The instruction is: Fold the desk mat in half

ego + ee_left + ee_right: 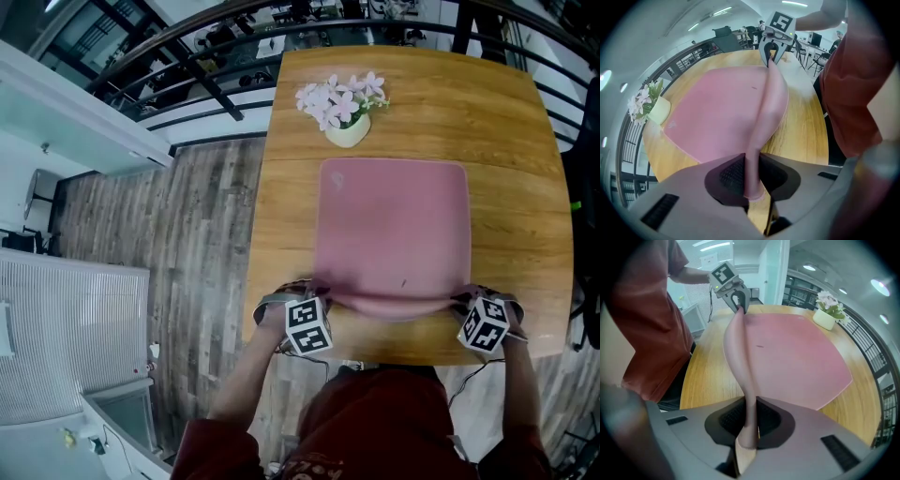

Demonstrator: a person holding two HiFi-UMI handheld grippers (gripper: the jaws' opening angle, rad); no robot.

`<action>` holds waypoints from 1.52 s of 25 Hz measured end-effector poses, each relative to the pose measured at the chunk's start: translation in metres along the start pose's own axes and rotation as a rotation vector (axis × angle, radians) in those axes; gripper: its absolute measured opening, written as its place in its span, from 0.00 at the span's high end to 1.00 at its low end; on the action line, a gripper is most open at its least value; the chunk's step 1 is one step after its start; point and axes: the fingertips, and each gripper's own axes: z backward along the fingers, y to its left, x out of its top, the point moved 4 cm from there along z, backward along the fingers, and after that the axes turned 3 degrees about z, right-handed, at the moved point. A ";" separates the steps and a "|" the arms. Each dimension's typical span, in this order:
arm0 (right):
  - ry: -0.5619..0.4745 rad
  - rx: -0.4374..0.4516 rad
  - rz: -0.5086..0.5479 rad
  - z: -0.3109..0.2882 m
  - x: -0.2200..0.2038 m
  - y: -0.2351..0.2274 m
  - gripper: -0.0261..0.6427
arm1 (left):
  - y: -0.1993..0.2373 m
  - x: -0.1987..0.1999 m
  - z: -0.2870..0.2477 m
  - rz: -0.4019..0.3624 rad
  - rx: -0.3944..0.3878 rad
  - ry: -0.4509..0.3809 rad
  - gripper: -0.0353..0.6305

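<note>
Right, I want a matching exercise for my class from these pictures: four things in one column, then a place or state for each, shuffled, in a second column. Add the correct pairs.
Things
1. desk mat
2. flower pot
3. left gripper
4. right gripper

Places or states
A. shut on the mat's near right corner
B. stands on the table, beyond the mat's far edge
C. pink, near edge lifted
D. shut on the mat's near left corner

Pairs: 1-C, 2-B, 3-D, 4-A

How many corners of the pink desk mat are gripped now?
2. The desk mat's near-left corner is clamped in the left gripper, its near-right corner in the right gripper; both far corners lie free on the table.
</note>
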 end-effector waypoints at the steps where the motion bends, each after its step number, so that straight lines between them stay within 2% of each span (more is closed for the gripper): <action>1: 0.019 -0.003 -0.007 0.002 0.001 -0.003 0.89 | 0.000 0.000 0.000 0.000 0.001 0.004 0.81; 5: 0.068 -0.041 0.015 0.010 0.006 -0.014 0.89 | 0.003 0.004 0.004 0.001 0.019 0.017 0.81; 10: 0.063 -0.105 0.030 0.014 0.006 -0.025 0.89 | 0.021 0.011 0.010 0.004 0.069 0.023 0.81; 17: 0.060 -0.239 0.086 0.007 0.007 -0.048 0.89 | 0.038 0.016 0.002 0.035 0.112 0.045 0.81; 30: 0.002 -0.349 0.116 -0.005 0.007 -0.085 0.89 | 0.058 0.023 -0.017 0.099 0.192 0.106 0.82; 38: -0.010 -0.408 0.108 -0.007 0.006 -0.100 0.89 | 0.074 0.031 -0.025 0.109 0.263 0.131 0.83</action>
